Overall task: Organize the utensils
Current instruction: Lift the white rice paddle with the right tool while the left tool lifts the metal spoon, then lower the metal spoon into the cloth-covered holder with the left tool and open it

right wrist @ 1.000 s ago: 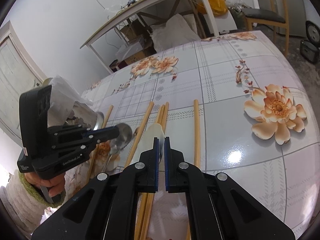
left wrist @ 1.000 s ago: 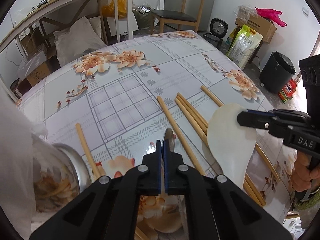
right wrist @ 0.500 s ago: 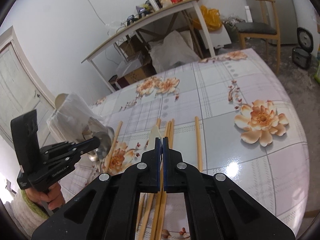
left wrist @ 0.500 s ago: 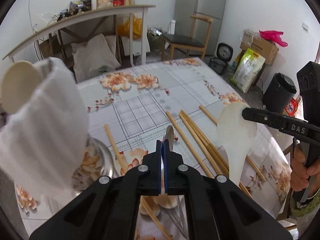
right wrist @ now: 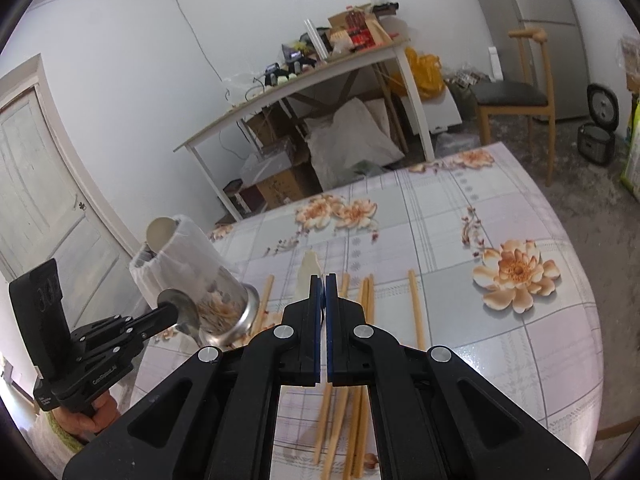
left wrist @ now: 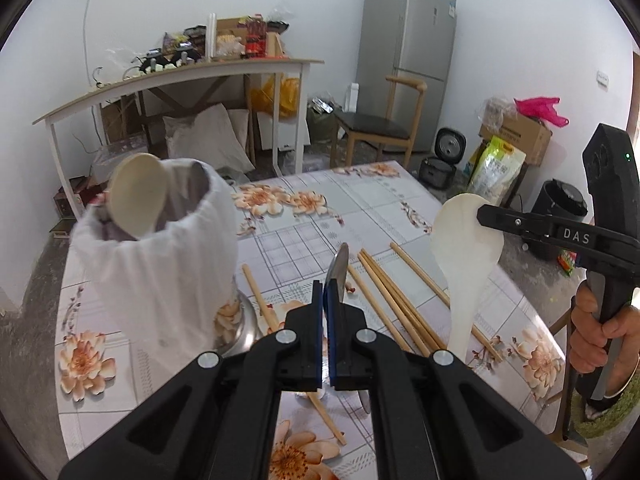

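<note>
Right hand-held gripper [right wrist: 323, 280] clamping pale rice paddle [right wrist: 307, 276], chopsticks [right wrist: 365, 344] on floral table [right wrist: 520, 360]

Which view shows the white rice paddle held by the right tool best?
The left wrist view: the white rice paddle appears broadside, blade and handle both visible, pinched by the right tool. The right wrist view shows it only edge-on.

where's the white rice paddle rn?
Held in the air by the right gripper, seen at right in the left wrist view: white rice paddle hangs above the chopsticks on the table.
</note>
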### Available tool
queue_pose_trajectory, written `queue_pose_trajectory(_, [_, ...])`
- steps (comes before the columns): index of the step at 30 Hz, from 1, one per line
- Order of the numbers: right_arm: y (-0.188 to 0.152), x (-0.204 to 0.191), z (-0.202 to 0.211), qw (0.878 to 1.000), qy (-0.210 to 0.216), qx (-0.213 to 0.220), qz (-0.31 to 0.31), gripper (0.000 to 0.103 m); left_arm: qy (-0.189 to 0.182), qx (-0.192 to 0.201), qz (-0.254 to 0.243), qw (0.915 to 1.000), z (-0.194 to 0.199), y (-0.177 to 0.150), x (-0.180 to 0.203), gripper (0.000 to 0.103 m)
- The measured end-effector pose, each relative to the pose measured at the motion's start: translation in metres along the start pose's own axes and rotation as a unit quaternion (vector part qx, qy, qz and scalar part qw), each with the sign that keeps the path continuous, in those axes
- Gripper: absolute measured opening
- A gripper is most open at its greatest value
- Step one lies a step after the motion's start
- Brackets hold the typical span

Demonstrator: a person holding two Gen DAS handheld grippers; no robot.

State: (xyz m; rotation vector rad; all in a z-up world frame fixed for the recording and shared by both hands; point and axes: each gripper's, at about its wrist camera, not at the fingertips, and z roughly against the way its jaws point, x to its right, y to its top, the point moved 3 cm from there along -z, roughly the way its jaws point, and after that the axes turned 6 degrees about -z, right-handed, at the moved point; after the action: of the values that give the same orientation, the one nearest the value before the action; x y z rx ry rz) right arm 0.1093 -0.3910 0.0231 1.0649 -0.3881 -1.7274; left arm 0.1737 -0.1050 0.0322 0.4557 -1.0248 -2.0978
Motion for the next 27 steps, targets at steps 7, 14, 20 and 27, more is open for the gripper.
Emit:
queue_pose_trajectory(7, [0.006,-0.016,0.013,1.0,0.021,0.016,-0.002,0.0,0.01,0.019,0.009,0.9997,0.024,-0.005,-0.01,0.001])
queue_pose_trajectory(14, [0.006,-0.031,0.022,0.999,0.026,0.025,0.012,0.0,0.01,0.027,0.02,0.9994,0.039,-0.013,-0.019,0.001])
queue_pose_trajectory(20, [0.004,-0.035,0.028,0.999,0.024,0.029,0.013,0.0,0.012,0.037,0.022,0.999,0.052,-0.018,-0.021,0.001])
queue_pose_trajectory(27, [0.007,-0.037,0.041,0.999,0.025,0.043,0.02,0.0,0.028,0.065,0.025,0.9972,0.079,-0.016,-0.025,0.001])
